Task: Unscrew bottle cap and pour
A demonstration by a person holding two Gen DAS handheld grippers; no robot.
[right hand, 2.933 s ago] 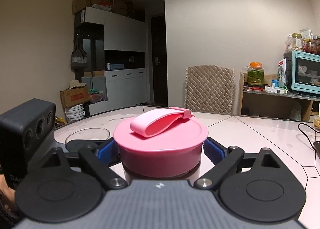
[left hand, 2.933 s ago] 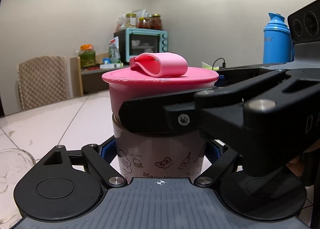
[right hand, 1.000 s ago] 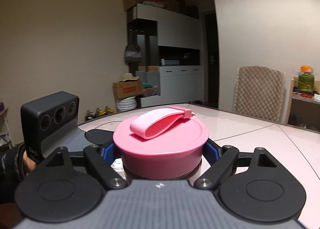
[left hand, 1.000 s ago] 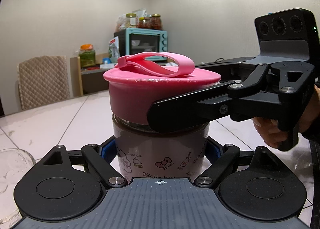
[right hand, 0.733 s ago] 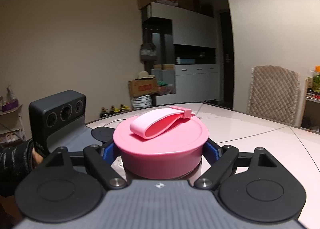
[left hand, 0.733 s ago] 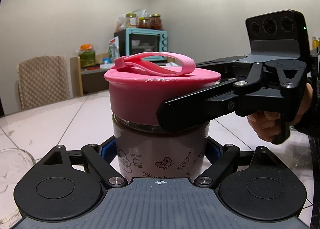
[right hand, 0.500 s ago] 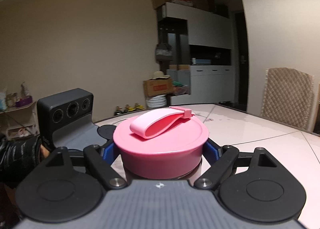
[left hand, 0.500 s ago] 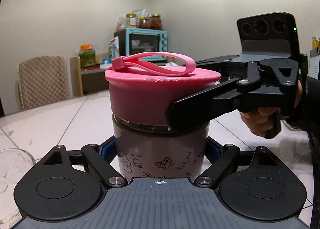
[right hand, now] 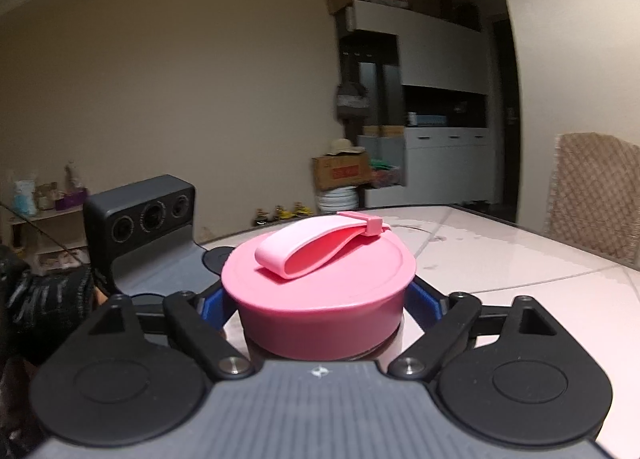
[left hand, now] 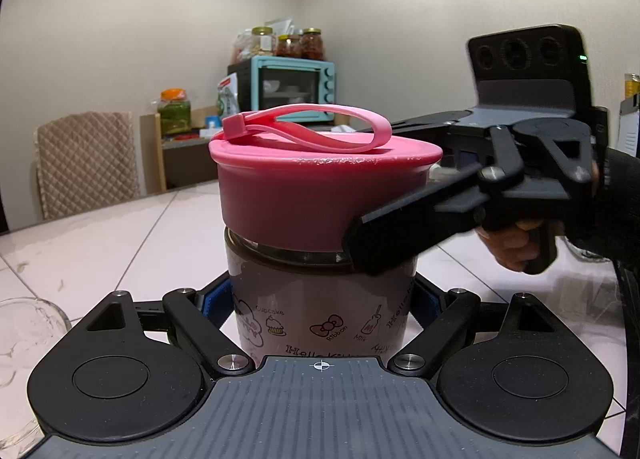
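A squat bottle [left hand: 320, 299] with cartoon prints and brown contents stands on the table. My left gripper [left hand: 320, 301] is shut on its body, a blue pad on each side. The wide pink cap [left hand: 320, 195] with a pink strap on top sits on the bottle's neck. My right gripper [right hand: 318, 303] reaches in level from the right in the left wrist view. Its jaws are opening, with the cap [right hand: 320, 299] between them and a thin dark gap at each blue pad. One of its black fingers [left hand: 400, 235] crosses the cap's lower front edge.
A clear glass bowl [left hand: 24, 339] stands at the near left of the pale tiled table [left hand: 120, 239]. A person's hand [left hand: 516, 247] holds the right gripper's handle. A padded chair [left hand: 86, 163] and a teal toaster oven [left hand: 288, 91] stand beyond the table.
The right gripper swung around the bottle and the cap turned with it, its strap clasp moving left in the left wrist view. Its pads have just drawn slightly off the cap. The left gripper stayed still.
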